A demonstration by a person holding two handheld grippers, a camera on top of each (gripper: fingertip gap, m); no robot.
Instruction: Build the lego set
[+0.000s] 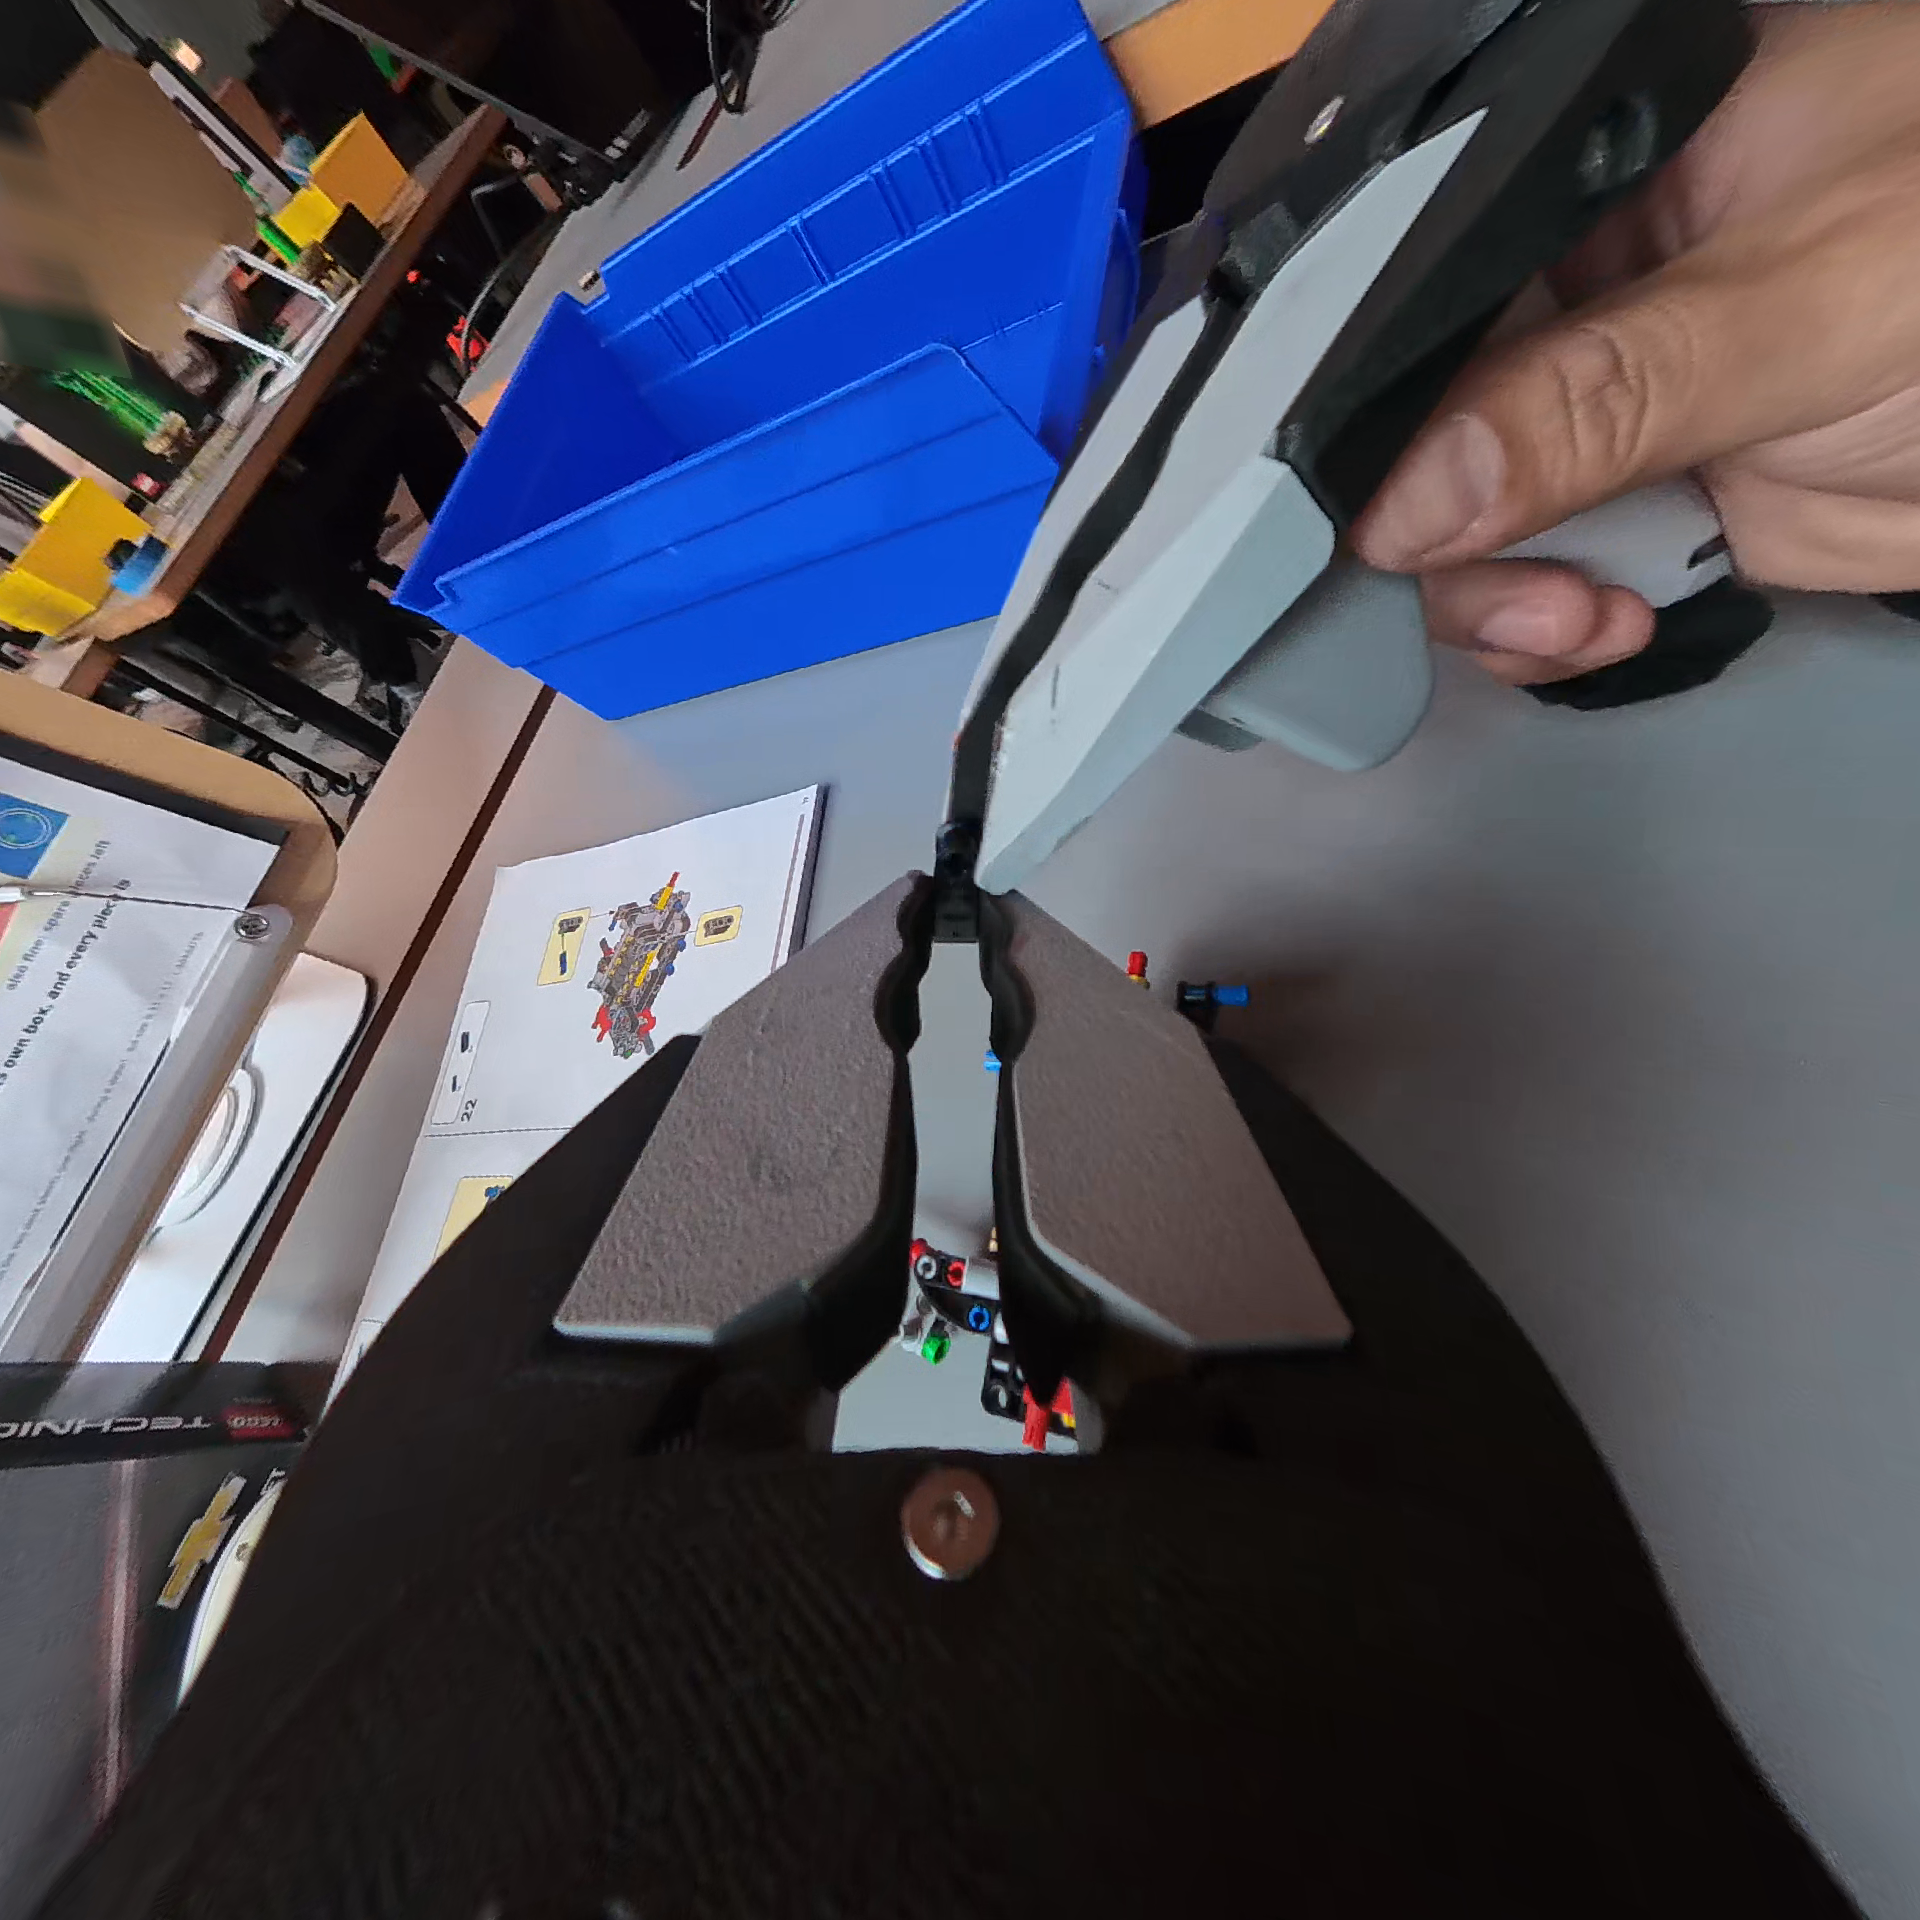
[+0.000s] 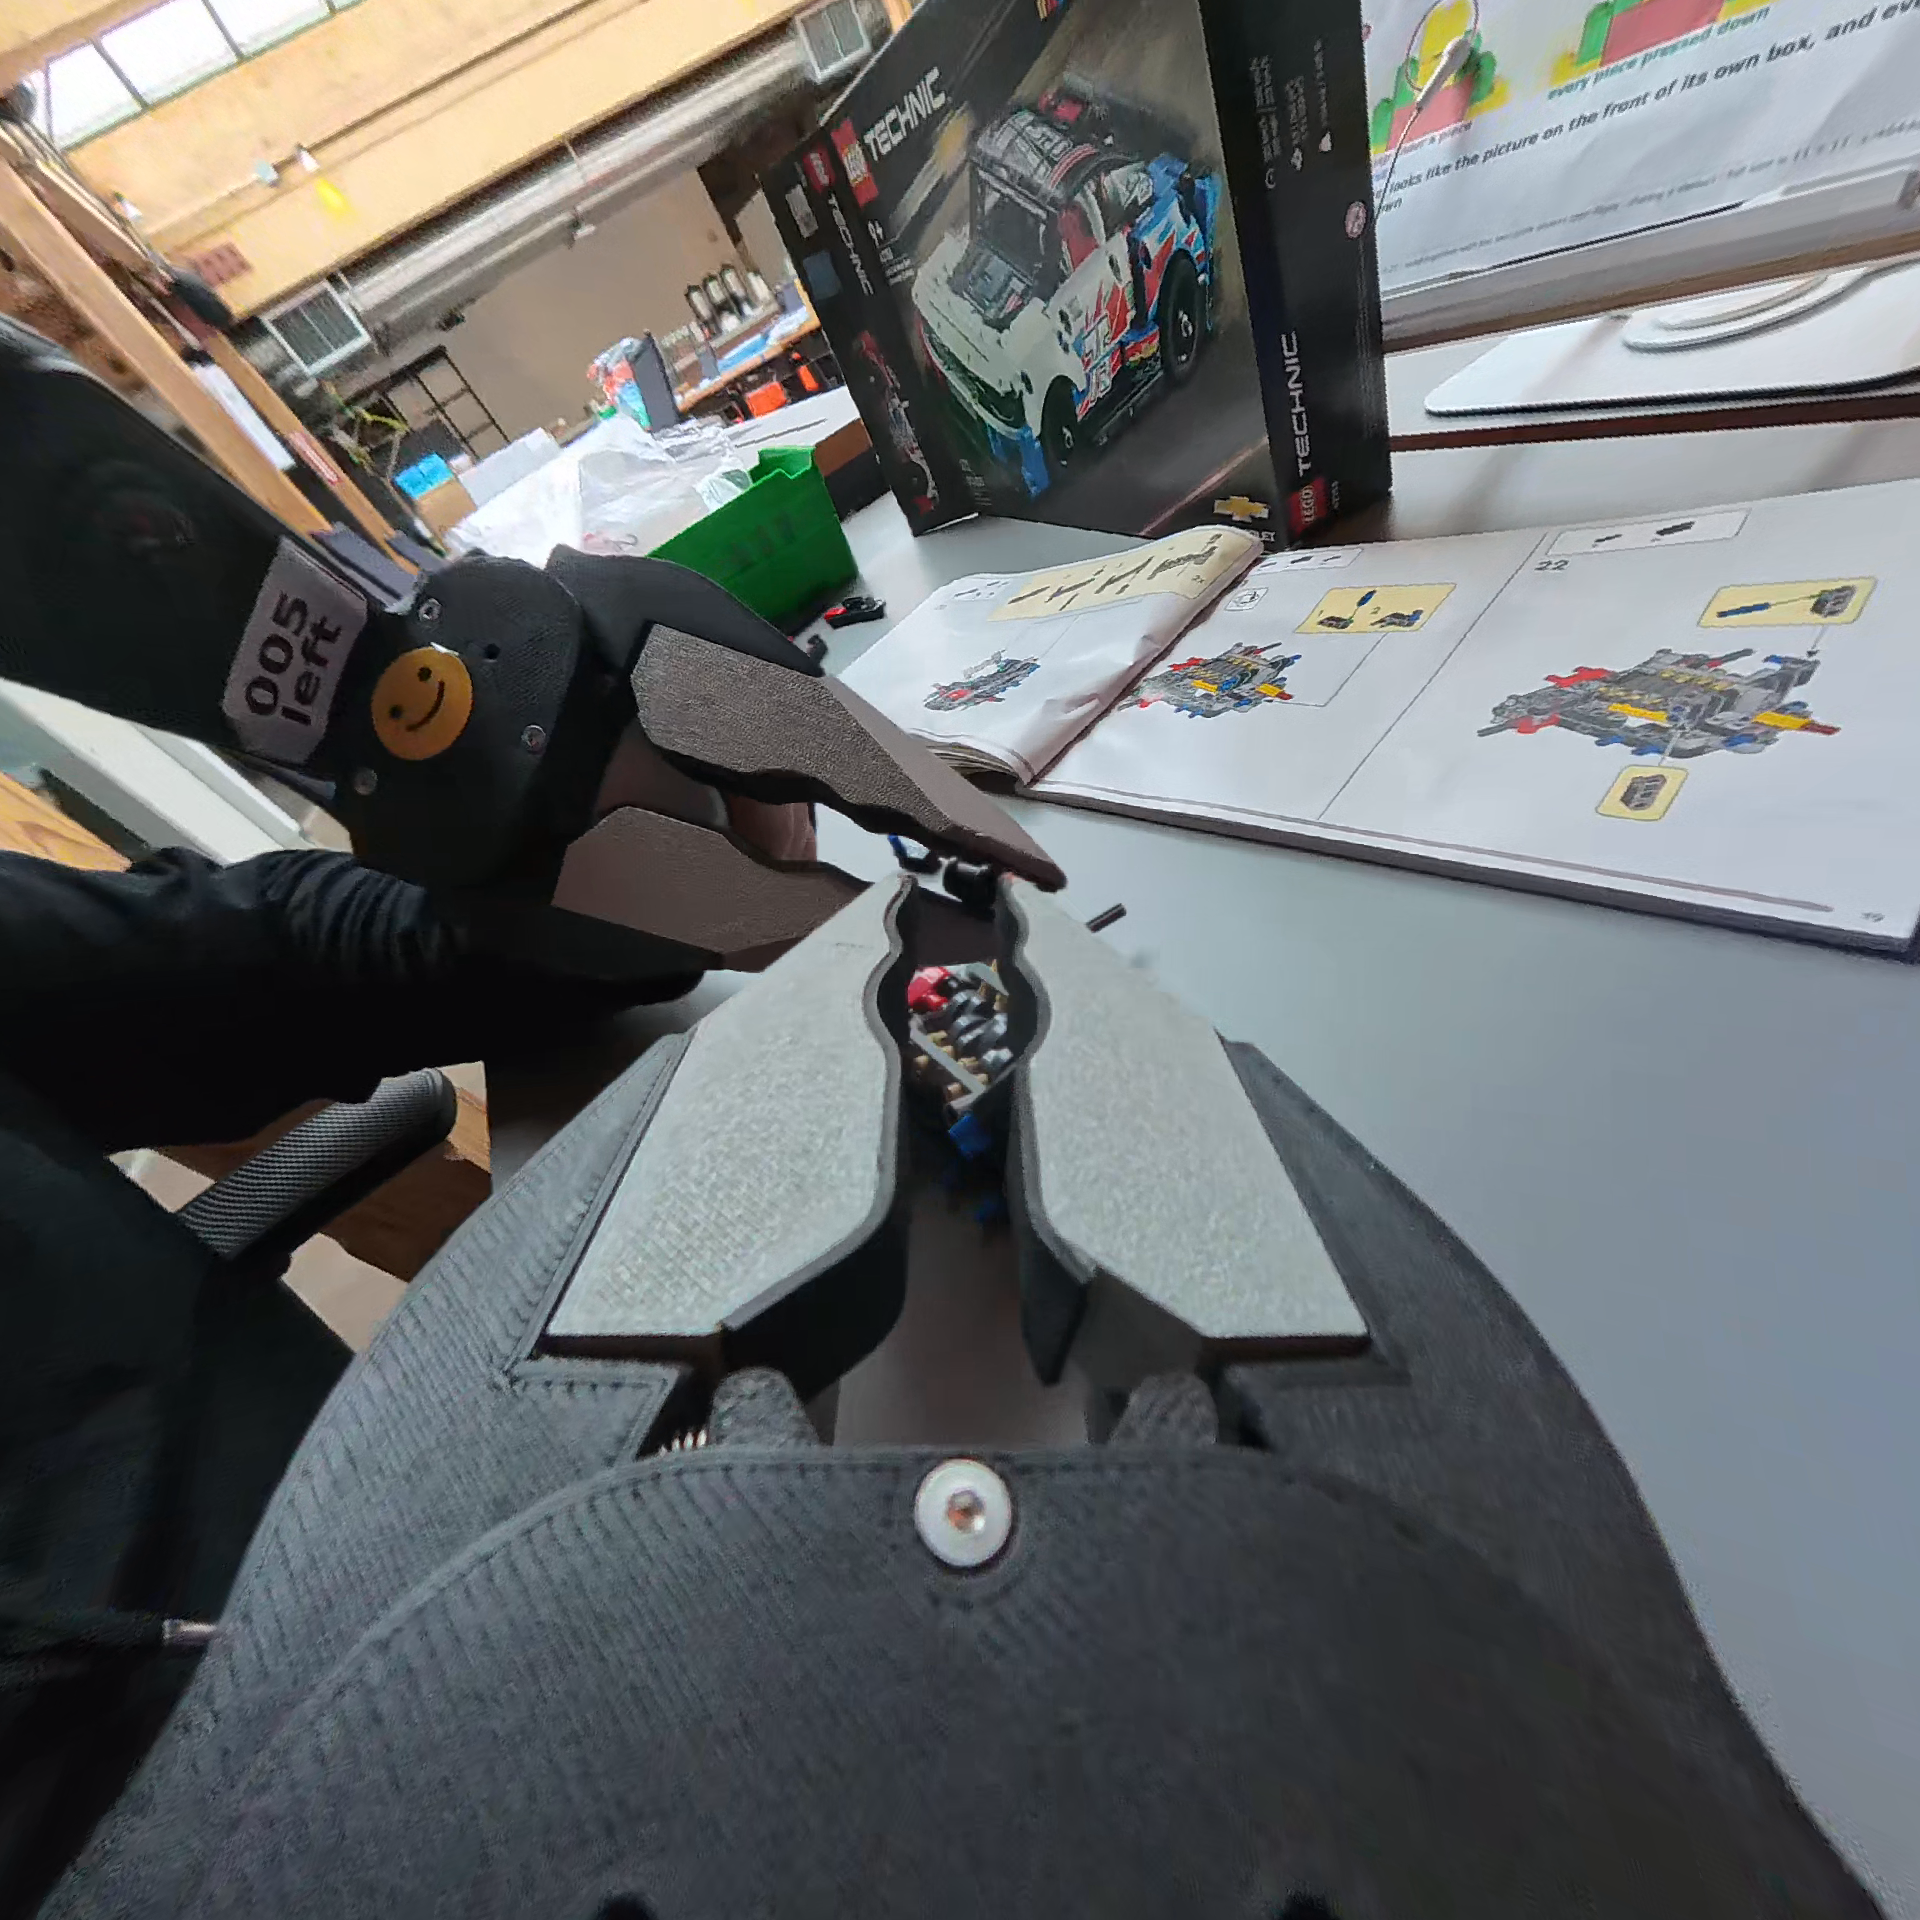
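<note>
manual (image 1: 644,956): open on the table, far left
left gripper (image 1: 954,914): tips pinched on a small black piece (image 1: 954,920)
right gripper (image 2: 956,888): closed on that same piece
step: looks like joining/passing it; next needs careful alignment

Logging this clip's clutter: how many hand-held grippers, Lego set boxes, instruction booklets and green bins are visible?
Hand-held grippers: 2, left and right
Lego set boxes: 2
Instruction booklet: 1
Green bin: 1
Total: 6
</note>
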